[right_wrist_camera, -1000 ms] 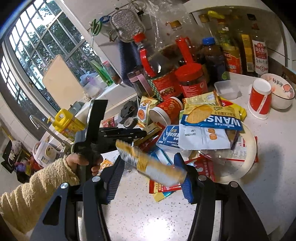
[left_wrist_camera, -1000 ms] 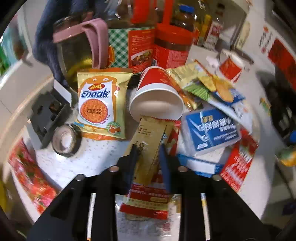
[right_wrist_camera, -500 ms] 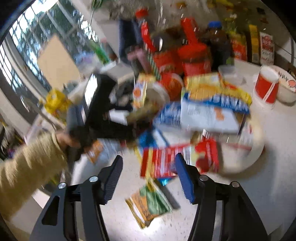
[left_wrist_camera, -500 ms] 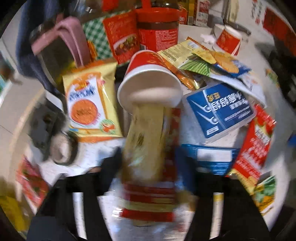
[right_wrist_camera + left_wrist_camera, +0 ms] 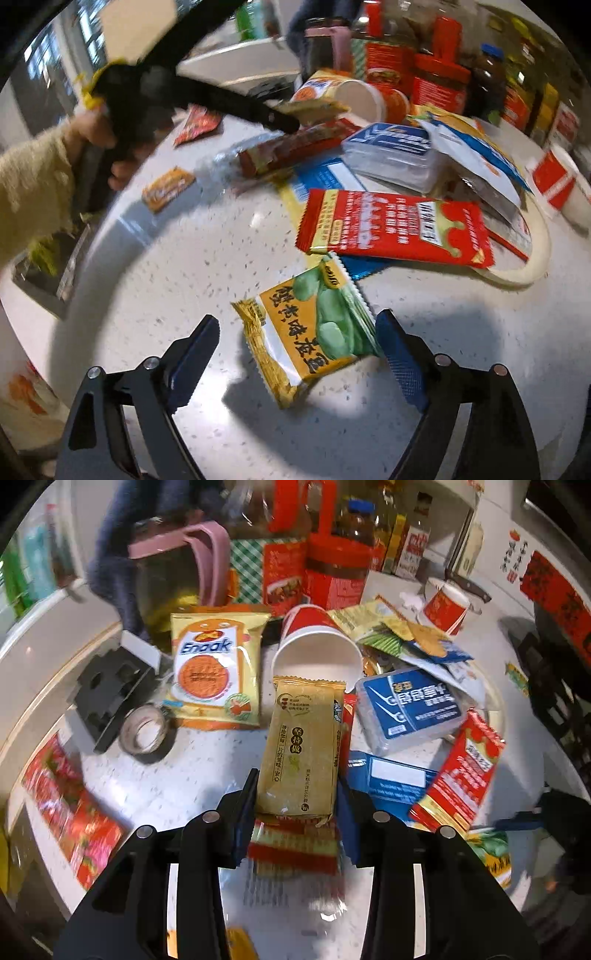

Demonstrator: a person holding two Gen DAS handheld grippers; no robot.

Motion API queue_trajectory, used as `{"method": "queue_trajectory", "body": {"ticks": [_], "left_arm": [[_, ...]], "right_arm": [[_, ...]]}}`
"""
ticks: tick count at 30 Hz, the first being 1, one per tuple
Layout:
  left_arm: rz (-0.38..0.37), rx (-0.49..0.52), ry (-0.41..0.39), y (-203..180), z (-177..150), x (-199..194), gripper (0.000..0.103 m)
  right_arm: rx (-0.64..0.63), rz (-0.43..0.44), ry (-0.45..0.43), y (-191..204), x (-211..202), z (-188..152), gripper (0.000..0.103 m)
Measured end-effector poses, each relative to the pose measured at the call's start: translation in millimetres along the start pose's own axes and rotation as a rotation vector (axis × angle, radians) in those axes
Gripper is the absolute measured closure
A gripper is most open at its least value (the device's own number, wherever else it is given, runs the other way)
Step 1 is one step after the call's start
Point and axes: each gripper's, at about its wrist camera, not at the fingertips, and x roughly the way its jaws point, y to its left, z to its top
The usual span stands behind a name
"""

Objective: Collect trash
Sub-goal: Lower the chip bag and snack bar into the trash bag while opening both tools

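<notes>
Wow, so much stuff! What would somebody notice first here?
Probably the heap of bright snack wrappers on the white speckled counter. The left claw is closing on a tan packet, just in front of a tipped-over red paper cup. Nearer, a yellow packet with green beans lies between the opening right claw.

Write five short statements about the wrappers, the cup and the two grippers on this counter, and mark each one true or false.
1. The red paper cup lies on its side, mouth toward the left wrist camera. True.
2. A gold wrapper sits between the left gripper's fingers. True; its jaws are closing.
3. The right gripper clamps the red wrapper. False: it holds nothing; its opening jaws straddle the orange and green packet.
4. The roll of tape rests on the blue tissue pack. False: it lies on the counter.
5. The orange and green packet lies under the red wrapper. False: it lies apart, uncovered.
</notes>
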Motion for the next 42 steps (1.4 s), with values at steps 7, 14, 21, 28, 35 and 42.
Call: {"method": "queue_trajectory", "body": {"ticks": [7, 14, 21, 28, 35, 42], "left_arm": [[0.014, -0.064, -0.084, 0, -23, -44, 0.065], [0.053, -0.145, -0.143, -9, -58, -85, 0.065], [0.069, -0.232, -0.206, -41, -99, -121, 0.065], [0.112, -0.22, -0.168, -124, -165, -157, 0.065], [0.037, -0.314, -0.016, -205, -259, -165, 0.065], [-0.078, -0.473, 0.187, -247, -334, -90, 0.065]], "right_arm": [[-0.001, 0.067, -0.002, -13, -6, 0, 0.073], [0.043, 0.148, -0.038, -19, -30, -4, 0.085], [0.045, 0.216, -0.081, -15, -62, -5, 0.085], [0.0, 0.324, -0.074, -16, -123, -40, 0.085], [-0.071, 0.399, 0.143, -13, -143, -115, 0.085], [-0.112, 0.383, 0.322, -18, -104, -175, 0.085]]}}
